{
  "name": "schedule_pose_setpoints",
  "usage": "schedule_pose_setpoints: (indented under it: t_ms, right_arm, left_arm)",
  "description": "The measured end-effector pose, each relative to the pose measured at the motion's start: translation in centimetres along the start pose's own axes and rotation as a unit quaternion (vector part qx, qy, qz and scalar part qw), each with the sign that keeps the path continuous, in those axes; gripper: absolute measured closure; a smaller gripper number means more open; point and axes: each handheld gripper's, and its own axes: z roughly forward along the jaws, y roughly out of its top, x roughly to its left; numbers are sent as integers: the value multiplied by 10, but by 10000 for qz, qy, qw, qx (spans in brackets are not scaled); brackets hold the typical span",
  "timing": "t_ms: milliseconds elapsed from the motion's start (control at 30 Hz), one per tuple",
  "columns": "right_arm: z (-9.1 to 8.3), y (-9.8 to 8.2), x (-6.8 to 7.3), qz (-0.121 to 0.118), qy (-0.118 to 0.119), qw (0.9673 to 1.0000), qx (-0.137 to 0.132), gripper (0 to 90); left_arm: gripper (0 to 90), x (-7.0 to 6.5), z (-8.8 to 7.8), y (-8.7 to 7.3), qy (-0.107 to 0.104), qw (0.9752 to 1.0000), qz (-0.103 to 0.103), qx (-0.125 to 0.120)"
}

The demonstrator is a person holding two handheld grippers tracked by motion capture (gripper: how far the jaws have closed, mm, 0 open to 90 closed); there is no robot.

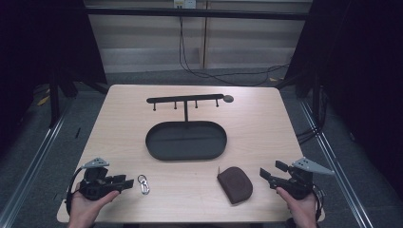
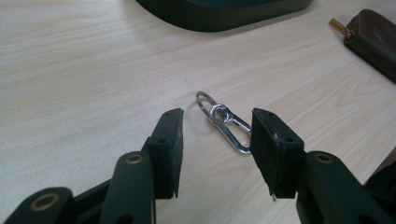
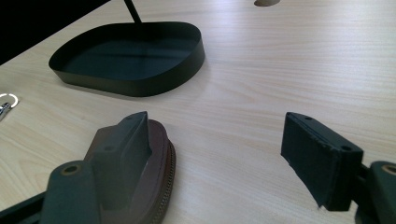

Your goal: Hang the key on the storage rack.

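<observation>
While both claws gape, the clip (image 1: 143,184) lies lengthwise front-to-back.

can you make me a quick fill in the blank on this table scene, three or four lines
1. The silver key clip lies just ahead of the ____ gripper.
2. The brown pouch lies on the table, not in the black ____.
3. Both grippers' jaws are ____.
4. The rack above the tray has nothing ____ from its hooks.

Missing words: left; tray; open; hanging
</observation>
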Motion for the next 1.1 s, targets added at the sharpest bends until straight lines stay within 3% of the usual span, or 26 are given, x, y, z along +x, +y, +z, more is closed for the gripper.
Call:
schedule_pose_setpoints:
  t_ms: [467, 533, 767, 1100]
  right_arm:
    - [2, -1, -1, 3, 59, 9999, 85, 229]
    - [2, -1, -2, -2, 54, 9999, 93, 228]
    - [1, -2, -2, 13, 11, 9999, 125, 228]
    - [-1, -5, -2, 34, -70, 9998, 198, 229]
  left_arm:
    - [515, -9, 2, 29, -57, 9993, 216, 302]
    - [501, -11, 6, 34, -45, 9981, 319, 527]
    - [505, -12, 16, 40, -18, 9955, 422, 853]
    - [537, -4, 27, 47, 11, 9914, 292, 1273]
